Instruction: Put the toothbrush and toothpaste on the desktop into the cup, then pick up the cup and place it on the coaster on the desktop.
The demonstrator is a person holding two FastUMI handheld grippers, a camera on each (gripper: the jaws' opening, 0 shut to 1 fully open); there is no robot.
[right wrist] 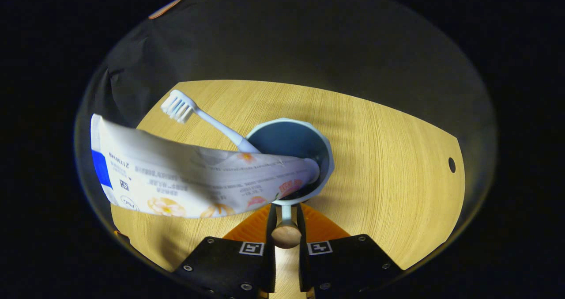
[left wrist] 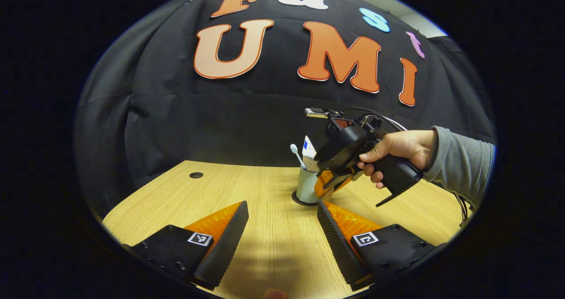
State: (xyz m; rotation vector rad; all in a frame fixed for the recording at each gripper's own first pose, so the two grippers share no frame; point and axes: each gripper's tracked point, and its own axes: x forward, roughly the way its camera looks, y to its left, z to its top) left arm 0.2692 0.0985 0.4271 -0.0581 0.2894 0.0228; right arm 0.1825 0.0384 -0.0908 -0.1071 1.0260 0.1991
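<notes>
Two items stowed in one cup (right wrist: 287,157), handle held by the right gripper (right wrist: 286,228).

Toothbrush (right wrist: 201,115) and toothpaste (right wrist: 185,179) stand in the cup, both leaning out to the left ahead of the right gripper, whose fingers are pinched narrow on the cup's handle (right wrist: 286,221). In the left gripper view the cup (left wrist: 306,185) sits on a dark coaster (left wrist: 299,200) on the wooden desktop (left wrist: 247,184), ahead of the left gripper (left wrist: 282,237), whose fingers are spread wide with nothing between them. A hand (left wrist: 399,151) grips the right gripper (left wrist: 331,182) beside the cup.
</notes>
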